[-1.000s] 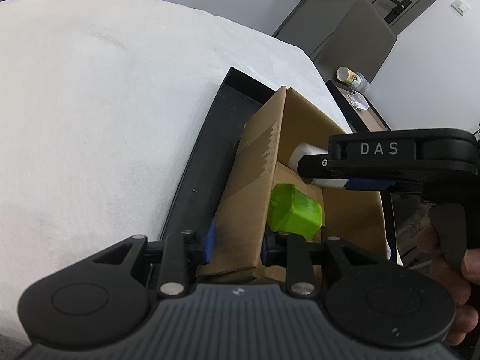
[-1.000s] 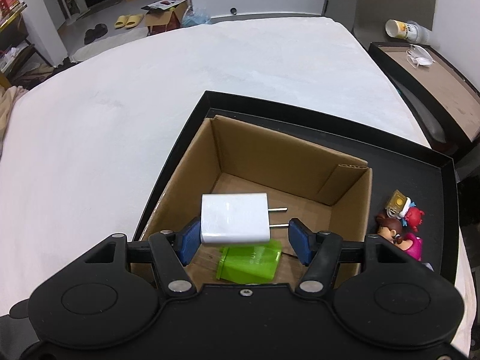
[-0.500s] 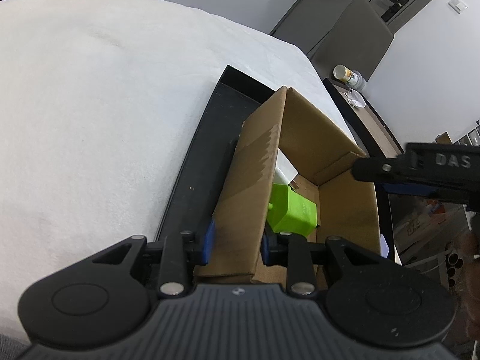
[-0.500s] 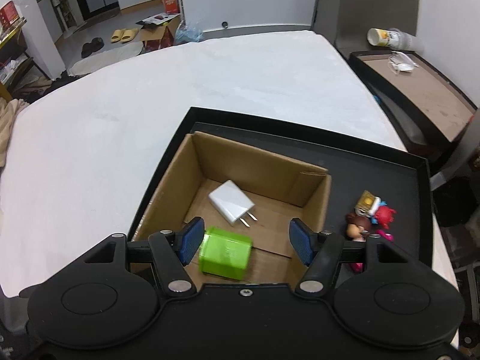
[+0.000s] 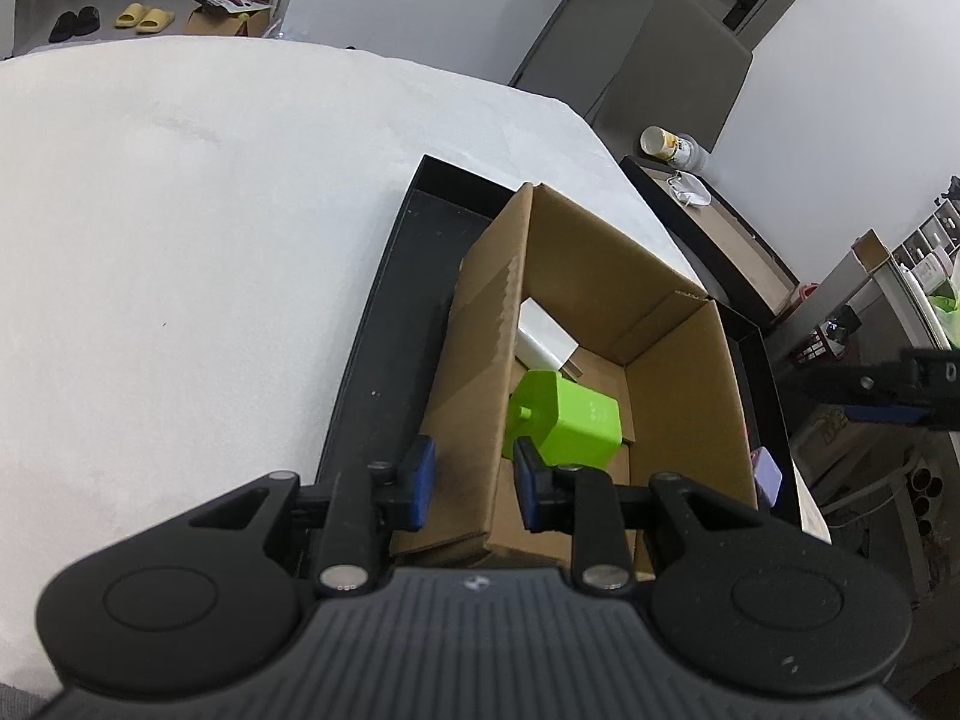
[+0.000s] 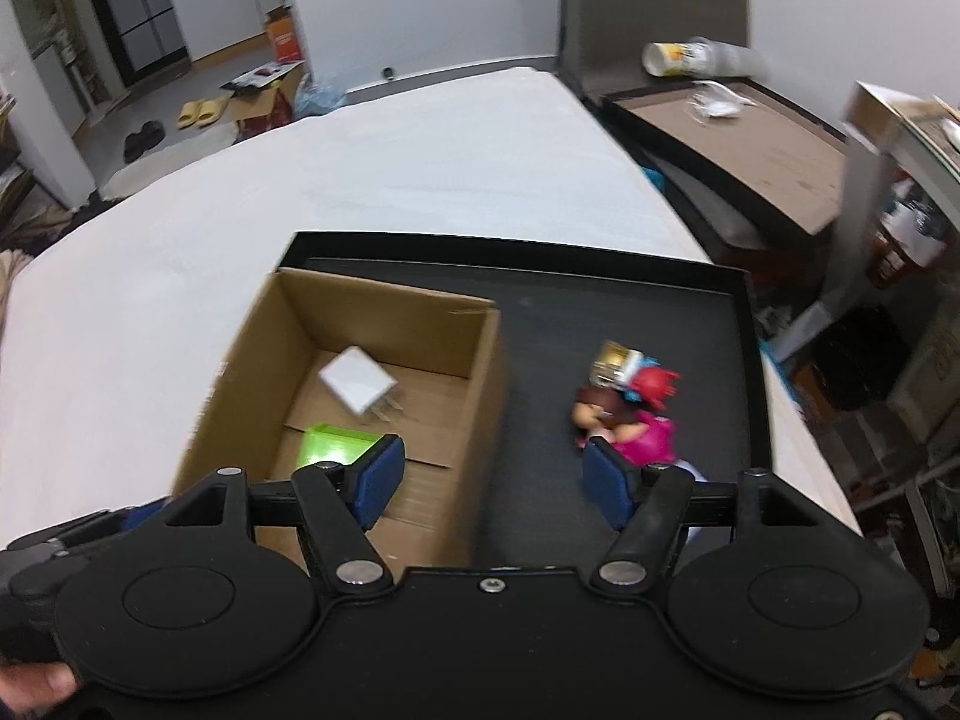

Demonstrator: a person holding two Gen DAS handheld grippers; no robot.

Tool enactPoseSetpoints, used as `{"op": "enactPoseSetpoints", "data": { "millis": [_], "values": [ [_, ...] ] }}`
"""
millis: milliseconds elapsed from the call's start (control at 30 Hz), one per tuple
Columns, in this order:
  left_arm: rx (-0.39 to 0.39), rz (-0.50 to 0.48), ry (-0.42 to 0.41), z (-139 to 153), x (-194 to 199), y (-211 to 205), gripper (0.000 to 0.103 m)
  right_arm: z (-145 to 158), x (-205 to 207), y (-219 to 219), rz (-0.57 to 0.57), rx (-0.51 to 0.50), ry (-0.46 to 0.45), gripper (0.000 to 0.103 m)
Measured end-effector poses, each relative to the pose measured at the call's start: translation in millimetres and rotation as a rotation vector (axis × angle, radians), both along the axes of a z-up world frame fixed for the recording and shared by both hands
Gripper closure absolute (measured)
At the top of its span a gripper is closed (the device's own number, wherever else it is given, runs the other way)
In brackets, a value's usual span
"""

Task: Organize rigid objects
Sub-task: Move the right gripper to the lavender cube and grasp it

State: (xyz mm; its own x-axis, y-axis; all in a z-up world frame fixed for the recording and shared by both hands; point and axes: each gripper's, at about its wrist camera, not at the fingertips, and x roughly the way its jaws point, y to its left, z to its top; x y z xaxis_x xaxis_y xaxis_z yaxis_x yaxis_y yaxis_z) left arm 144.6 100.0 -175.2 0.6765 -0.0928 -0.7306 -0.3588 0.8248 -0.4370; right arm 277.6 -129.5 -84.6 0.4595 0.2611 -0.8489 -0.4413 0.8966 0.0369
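Note:
An open cardboard box point(image 5: 678, 390) point(image 6: 252, 360) stands in a black tray point(image 5: 384, 324) point(image 6: 690, 324) on a white table. Inside the box lie a white charger plug point(image 6: 357, 387) point(image 5: 543, 339) and a green block point(image 5: 564, 420) point(image 6: 333, 444). My left gripper point(image 5: 471, 483) is shut on the box's left wall. My right gripper point(image 6: 489, 480) is open and empty, above the tray just right of the box. Small toy figures point(image 6: 627, 411) lie on the tray beyond its right finger.
A dark side table point(image 6: 738, 138) with a tipped cup point(image 6: 666, 57) stands to the right of the white table point(image 6: 420, 174). A small purple object point(image 5: 768, 477) lies at the tray's right edge. Shelves and clutter point(image 5: 900, 312) fill the far right.
My right gripper let the white charger drop into the box, opened, then moved right and back, now above the tray near the toys. My left gripper kept its hold on the box wall.

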Motion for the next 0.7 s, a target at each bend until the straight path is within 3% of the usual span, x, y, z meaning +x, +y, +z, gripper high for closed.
{"op": "enactPoseSetpoints", "data": {
  "millis": [167, 700],
  "values": [
    [0.018, 0.006, 0.005, 0.8, -0.6, -1.1, 0.082, -6.5, 8.6, -35.6, -0.084, 0.027, 0.01, 0.037],
    [0.078, 0.012, 0.016, -1.3, 2.3, -10.6, 0.082, -58.8, 31.0, -102.1, -0.324, 0.151, 0.052, 0.035]
  ]
}}
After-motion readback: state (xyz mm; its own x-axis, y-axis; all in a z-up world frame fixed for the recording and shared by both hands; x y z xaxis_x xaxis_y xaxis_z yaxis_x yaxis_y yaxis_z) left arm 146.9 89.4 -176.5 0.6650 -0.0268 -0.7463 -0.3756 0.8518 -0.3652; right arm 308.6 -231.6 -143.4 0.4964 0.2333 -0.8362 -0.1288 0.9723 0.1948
